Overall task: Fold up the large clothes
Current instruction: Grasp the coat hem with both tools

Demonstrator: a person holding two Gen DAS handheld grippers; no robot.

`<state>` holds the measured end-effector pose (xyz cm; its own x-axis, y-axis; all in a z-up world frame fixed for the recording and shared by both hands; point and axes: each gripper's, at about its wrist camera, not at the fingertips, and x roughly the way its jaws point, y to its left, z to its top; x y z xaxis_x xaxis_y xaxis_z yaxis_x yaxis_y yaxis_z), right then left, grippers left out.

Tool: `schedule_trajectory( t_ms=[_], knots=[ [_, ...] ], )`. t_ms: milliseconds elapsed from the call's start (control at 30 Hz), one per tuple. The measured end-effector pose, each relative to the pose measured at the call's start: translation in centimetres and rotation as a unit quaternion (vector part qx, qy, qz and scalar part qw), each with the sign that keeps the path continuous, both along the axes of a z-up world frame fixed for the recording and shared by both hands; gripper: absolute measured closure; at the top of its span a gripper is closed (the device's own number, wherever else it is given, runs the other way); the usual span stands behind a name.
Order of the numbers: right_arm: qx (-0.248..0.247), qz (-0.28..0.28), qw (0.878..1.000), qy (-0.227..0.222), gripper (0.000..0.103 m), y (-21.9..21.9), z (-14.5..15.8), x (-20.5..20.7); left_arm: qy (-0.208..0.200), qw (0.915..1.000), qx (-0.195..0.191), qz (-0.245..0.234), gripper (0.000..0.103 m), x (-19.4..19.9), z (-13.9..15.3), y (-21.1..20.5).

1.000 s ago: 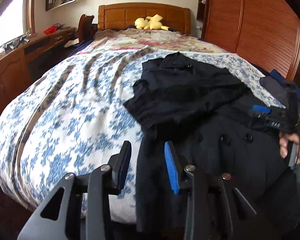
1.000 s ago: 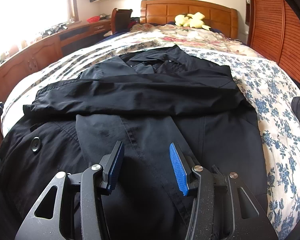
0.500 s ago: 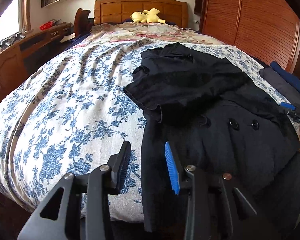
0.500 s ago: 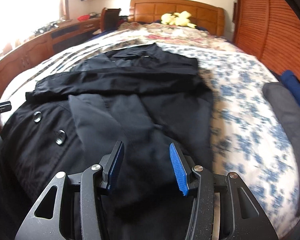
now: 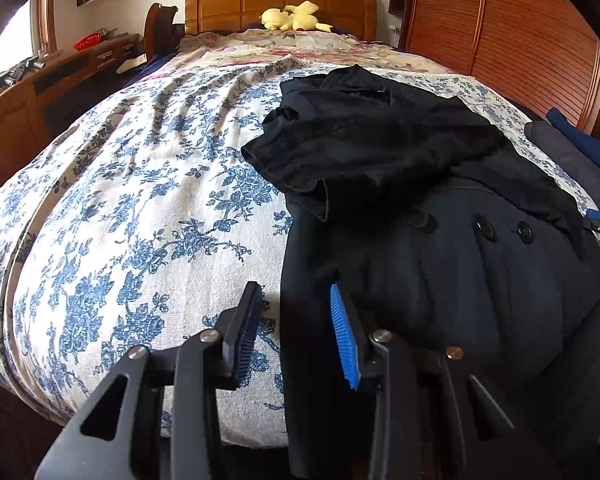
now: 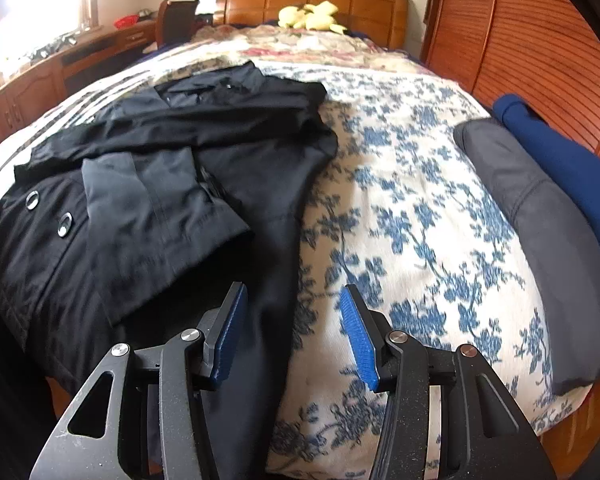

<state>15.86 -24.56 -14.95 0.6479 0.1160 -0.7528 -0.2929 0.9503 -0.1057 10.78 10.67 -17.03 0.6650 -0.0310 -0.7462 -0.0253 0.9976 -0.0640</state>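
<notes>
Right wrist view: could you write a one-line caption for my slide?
Open right gripper poised over the right edge of a black buttoned coat spread on a blue floral bedspread.

wooden headboard (image 5: 280,2), slatted wardrobe doors (image 5: 520,40) on the right, low cabinets (image 6: 40,76) under a bright window (image 6: 28,4)

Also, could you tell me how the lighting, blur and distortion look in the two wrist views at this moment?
Left wrist view: sharp overall, strong fisheye bulge on the bed, the black coat so dark its folds barely read, window glare small at the left edge. Right wrist view: window blown out white at upper left, floral print slightly smeared by motion, the coat better lit, dark vignette in the corners.
</notes>
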Motion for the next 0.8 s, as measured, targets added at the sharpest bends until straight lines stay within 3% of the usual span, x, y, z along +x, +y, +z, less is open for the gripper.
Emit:
schedule_trajectory(
  t_ms=[133,367,500,600,800],
  knots=[
    [0.002,0.003,1.000,0.022,0.050,-0.4,-0.7,-0.1,0.000,1.0000,0.002,0.000,0.069,0.1,-0.2,0.0],
    [0.047,0.037,0.997,0.055,0.050,-0.2,-1.2,-0.7,0.000,1.0000,-0.008,0.000,0.069,0.2,-0.4,0.2],
    [0.052,0.065,0.995,0.055,0.066,1.3,-1.1,-1.3,0.005,0.9999,-0.009,0.000,0.069,-0.1,-0.2,0.1],
    [0.064,0.076,0.994,0.048,0.067,2.0,-0.4,-1.7,0.011,0.9996,-0.009,-0.022,0.069,-1.0,-0.1,-0.3],
    [0.061,0.074,0.994,0.051,0.067,2.2,-0.6,-1.7,0.018,0.9993,-0.021,-0.023,0.069,-2.7,0.0,0.1]
  ],
)
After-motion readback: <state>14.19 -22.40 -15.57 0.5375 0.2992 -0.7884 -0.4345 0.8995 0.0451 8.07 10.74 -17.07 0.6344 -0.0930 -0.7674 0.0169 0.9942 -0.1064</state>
